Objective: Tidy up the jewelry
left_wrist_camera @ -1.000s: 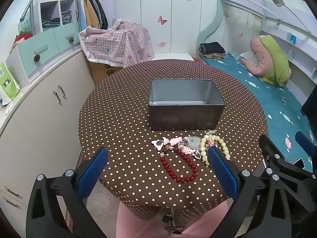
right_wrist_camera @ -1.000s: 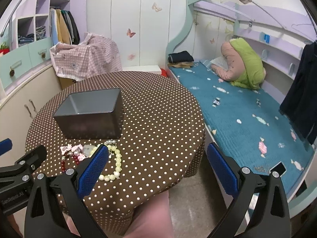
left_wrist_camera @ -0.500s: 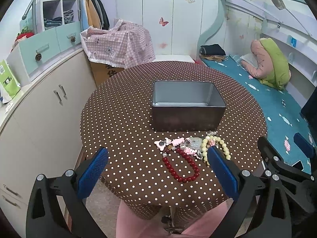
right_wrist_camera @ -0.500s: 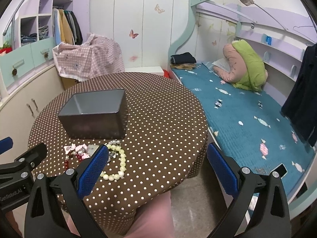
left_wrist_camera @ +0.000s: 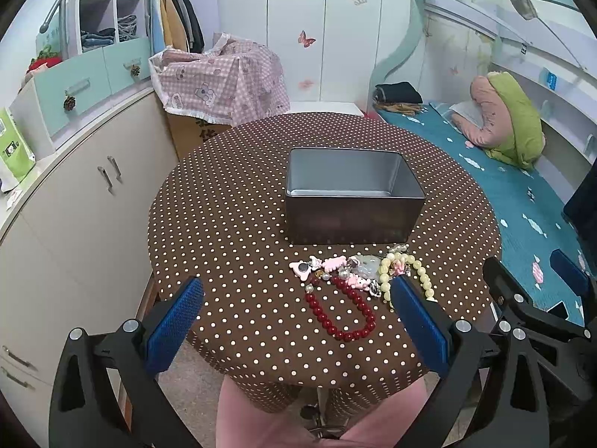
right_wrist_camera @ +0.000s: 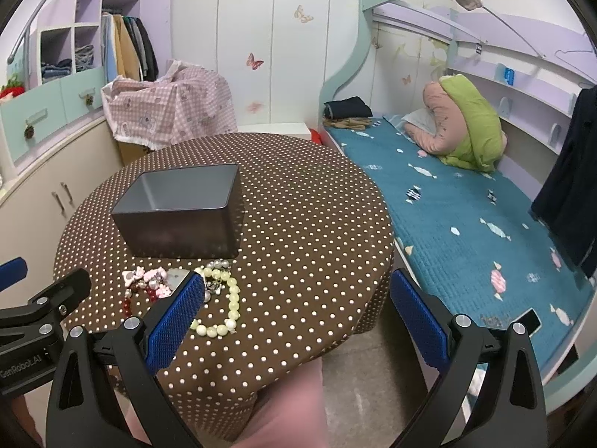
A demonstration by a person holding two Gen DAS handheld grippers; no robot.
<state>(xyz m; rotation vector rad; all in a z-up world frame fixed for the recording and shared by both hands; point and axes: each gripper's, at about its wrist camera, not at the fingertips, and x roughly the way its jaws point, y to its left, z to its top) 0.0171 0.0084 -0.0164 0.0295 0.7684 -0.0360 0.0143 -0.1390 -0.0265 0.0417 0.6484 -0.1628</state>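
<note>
Left gripper wide open, holding nothing, hovering over the near edge of the round counter with the brown polka-dot cloth. Right gripper also wide open and empty, off the counter's right near edge, looking partly at the floor and the bed. Grey tin sits near the counter's middle, open top, nothing visible inside from either view. Jewelry is all on the cloth just in front of the tin's near wall, not touching it as far as I can tell. Red bead bracelet lies nearest the person, in a loop, between the left gripper's fingers in the left view. Pale yellow-green bead bracelet lies to the right of it; in the right view its left end is partly hidden behind the right gripper's left finger. Between the two and closer to the tin is a tangle of pink charms with a small dark-centred piece at its left end and some grey pearl-like beads at its right; can't separate the individual pieces. The right gripper's frame shows at the right edge of the left view, and the left one's at the left edge of the right view, so both are side by side. Pink checked cloth covers a box behind the counter.
</note>
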